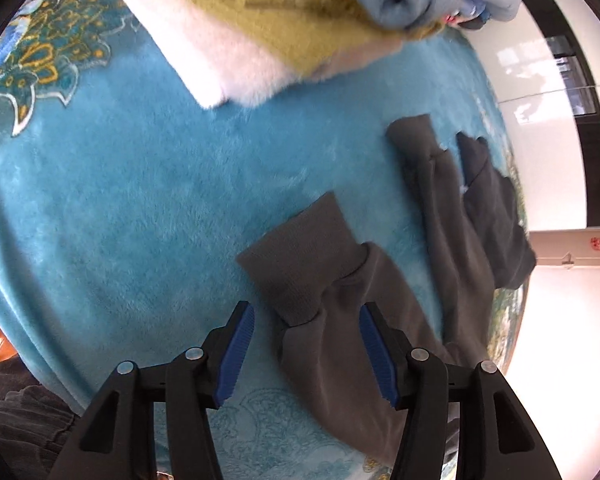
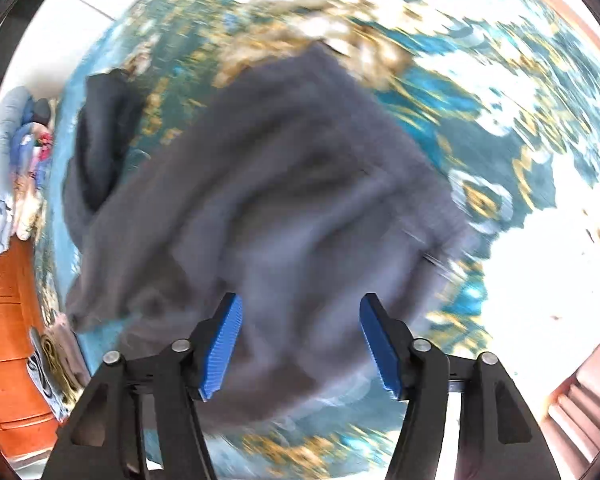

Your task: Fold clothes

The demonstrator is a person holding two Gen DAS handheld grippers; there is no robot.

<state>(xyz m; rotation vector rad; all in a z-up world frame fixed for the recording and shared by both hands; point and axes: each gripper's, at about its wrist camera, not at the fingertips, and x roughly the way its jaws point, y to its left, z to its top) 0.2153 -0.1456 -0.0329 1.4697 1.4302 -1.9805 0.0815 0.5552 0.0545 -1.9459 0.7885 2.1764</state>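
Dark grey ribbed-cuff fleece sweatshirt lies spread, unfolded, on turquoise plush blanket, cuff at 12 o'clock of released left gripper; right gripper released above body; folded pile beyond.

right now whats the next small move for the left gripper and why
Probably ease the left gripper forward and close on the grey sleeve. Its jaws stand open with the sleeve, just behind the ribbed cuff, lying flat between them on the teal blanket, ungripped.

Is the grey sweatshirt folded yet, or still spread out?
Spread out: the grey sweatshirt lies open on the blanket, both sleeves extended.
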